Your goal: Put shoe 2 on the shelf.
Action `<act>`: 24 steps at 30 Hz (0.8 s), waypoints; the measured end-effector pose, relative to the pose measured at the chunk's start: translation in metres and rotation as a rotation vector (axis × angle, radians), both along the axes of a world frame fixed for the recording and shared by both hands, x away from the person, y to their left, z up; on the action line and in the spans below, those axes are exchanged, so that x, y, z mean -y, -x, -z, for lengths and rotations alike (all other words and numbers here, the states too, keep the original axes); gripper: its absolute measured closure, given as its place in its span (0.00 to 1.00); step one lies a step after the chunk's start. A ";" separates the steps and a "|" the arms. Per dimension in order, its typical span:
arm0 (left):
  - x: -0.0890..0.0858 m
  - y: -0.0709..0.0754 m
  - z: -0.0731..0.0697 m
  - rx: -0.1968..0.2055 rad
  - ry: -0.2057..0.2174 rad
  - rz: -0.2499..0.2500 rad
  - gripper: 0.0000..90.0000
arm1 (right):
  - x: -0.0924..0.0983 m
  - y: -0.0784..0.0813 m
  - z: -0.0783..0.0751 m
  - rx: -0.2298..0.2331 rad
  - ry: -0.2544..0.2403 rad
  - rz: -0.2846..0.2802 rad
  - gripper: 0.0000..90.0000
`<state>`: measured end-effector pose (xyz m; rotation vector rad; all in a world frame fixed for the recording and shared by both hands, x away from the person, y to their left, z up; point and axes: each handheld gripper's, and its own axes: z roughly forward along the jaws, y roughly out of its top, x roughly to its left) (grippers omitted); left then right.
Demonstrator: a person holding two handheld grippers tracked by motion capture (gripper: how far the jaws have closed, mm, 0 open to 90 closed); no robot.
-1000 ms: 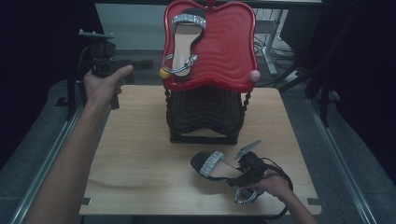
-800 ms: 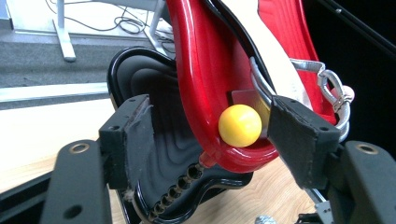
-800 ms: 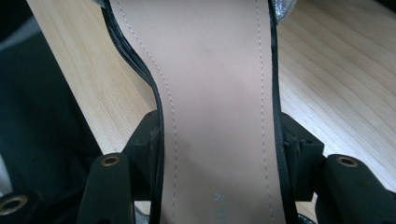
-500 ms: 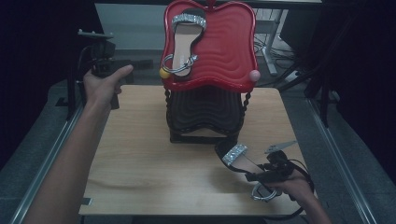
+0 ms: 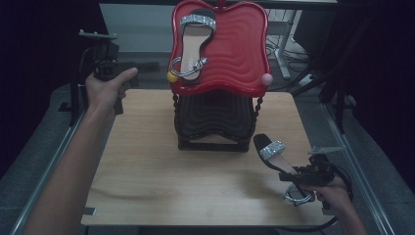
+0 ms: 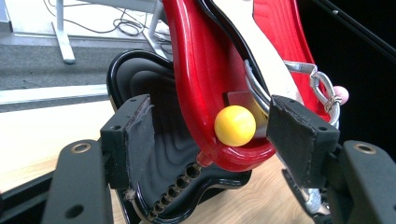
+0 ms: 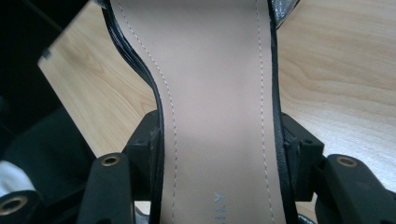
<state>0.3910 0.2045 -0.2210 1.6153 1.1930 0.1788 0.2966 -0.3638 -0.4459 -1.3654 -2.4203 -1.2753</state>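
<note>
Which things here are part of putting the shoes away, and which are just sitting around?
Part of the job:
- sandal gripped by the right gripper
- matching sandal already on the red rack
- left gripper, jaws open beside the rack's yellow knob

Just sitting around:
- black stand under the rack
- wooden table
- pink knob

High view overlooks the table [image 5: 147,166]; left gripper view closely shares its red tray [image 5: 235,54]

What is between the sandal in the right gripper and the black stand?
Bare wooden table in the high view, between sandal and stand.
</note>
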 end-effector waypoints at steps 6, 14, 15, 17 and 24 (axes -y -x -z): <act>0.000 0.000 0.000 0.000 0.000 -0.001 0.36 | 0.019 -0.003 -0.002 0.008 -0.033 0.057 0.48; 0.000 0.001 0.000 -0.001 0.002 0.003 0.36 | 0.041 -0.007 -0.010 0.018 -0.075 0.116 0.48; 0.001 0.001 0.000 -0.002 0.001 0.004 0.36 | 0.044 -0.007 -0.012 0.022 -0.083 0.125 0.48; 0.001 0.001 0.000 0.001 -0.001 0.005 0.36 | 0.048 -0.009 -0.016 0.028 -0.095 0.133 0.48; 0.001 0.002 -0.003 0.001 0.000 0.006 0.36 | 0.056 -0.017 -0.037 0.070 -0.124 0.155 0.48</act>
